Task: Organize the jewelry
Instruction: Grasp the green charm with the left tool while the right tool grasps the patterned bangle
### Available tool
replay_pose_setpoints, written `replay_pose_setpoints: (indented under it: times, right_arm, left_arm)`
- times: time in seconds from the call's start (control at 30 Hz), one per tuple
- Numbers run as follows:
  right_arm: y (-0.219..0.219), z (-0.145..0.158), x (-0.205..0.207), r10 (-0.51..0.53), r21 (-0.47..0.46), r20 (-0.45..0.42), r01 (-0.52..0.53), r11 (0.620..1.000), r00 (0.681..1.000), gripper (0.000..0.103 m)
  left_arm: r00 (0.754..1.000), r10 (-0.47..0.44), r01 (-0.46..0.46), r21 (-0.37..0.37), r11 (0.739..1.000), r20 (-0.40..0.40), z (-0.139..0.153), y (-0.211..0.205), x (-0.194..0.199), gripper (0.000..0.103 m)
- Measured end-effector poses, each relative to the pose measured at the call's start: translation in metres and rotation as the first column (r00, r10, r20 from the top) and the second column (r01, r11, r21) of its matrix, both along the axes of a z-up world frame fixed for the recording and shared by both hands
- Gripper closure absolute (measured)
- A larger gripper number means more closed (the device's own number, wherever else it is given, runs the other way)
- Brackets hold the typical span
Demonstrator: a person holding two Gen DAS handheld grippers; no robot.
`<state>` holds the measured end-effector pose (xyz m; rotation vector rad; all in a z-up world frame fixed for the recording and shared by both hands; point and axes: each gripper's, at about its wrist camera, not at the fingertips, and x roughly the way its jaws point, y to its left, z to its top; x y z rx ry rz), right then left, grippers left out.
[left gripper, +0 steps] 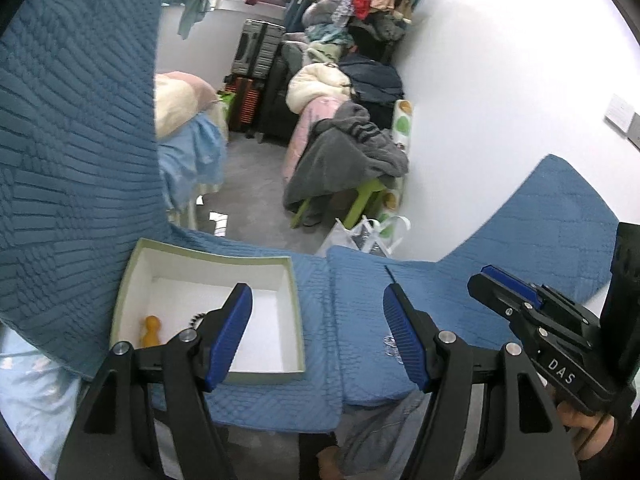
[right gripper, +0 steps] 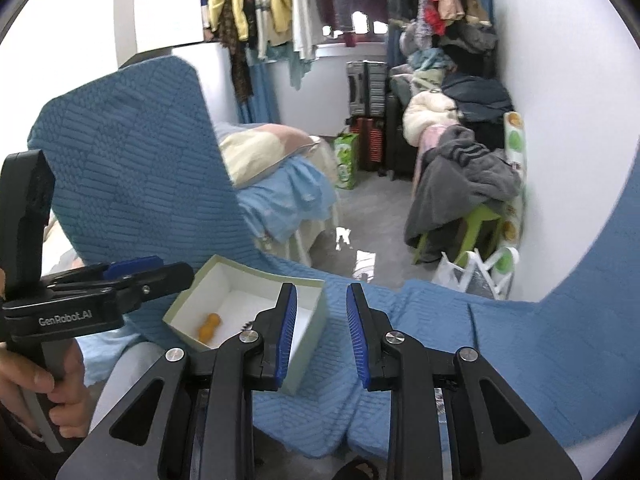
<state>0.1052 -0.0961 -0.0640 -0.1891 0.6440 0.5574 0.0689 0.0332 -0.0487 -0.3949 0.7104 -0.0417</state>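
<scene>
A pale green box (left gripper: 294, 304) with a white inside sits on the blue quilted seat cushion (left gripper: 316, 400). An orange gourd-shaped pendant (left gripper: 150, 330) and a small dark piece (left gripper: 196, 320) lie in it. A small silvery jewelry piece (left gripper: 392, 346) lies on the cushion to the right of the box. My left gripper (left gripper: 318, 316) is open and empty, above the box's right edge. My right gripper (right gripper: 322, 316) is open and empty, just right of the box (right gripper: 308, 356); the pendant (right gripper: 209, 326) shows there too. The right gripper's body (left gripper: 540, 332) shows at right in the left wrist view.
The blue chair's backrest (left gripper: 72, 140) rises at the left and an armrest (left gripper: 560, 216) at the right. Beyond are a bed with a blue cover (right gripper: 288, 196), a green stool under grey clothes (left gripper: 344, 160), suitcases (left gripper: 256, 52) and hanging clothes.
</scene>
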Motion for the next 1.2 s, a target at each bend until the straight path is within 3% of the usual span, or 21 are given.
replay_pose_setpoints:
  times: [0.23, 0.5, 0.83, 1.0, 1.2]
  right_arm:
    - [-0.046, -0.004, -0.003, -0.088, 0.006, 0.018, 0.088, 0.996, 0.996, 0.079]
    - [-0.105, -0.028, 0.006, -0.193, 0.01, 0.01, 0.192, 0.981, 0.981, 0.079]
    - [-0.195, -0.055, 0.029, -0.315, 0.016, -0.001, 0.315, 0.949, 0.949, 0.079]
    - [-0.232, -0.09, 0.051, -0.361, -0.001, -0.032, 0.361, 0.932, 0.932, 0.079]
    - [-0.258, -0.155, 0.08, -0.359, -0.027, -0.152, 0.359, 0.933, 0.921, 0.079]
  left_arm:
    - [0.998, -0.062, 0.062, -0.056, 0.997, 0.007, -0.016, -0.024, 0.006, 0.035]
    - [0.993, -0.116, 0.115, -0.032, 0.993, -0.021, -0.042, -0.057, 0.026, 0.035]
    - [0.958, -0.278, 0.274, -0.052, 0.96, -0.073, -0.096, -0.118, 0.076, 0.037]
    - [0.929, -0.353, 0.351, -0.039, 0.935, -0.11, -0.127, -0.15, 0.105, 0.041]
    - [0.89, -0.422, 0.423, -0.037, 0.906, -0.17, -0.169, -0.174, 0.134, 0.048]
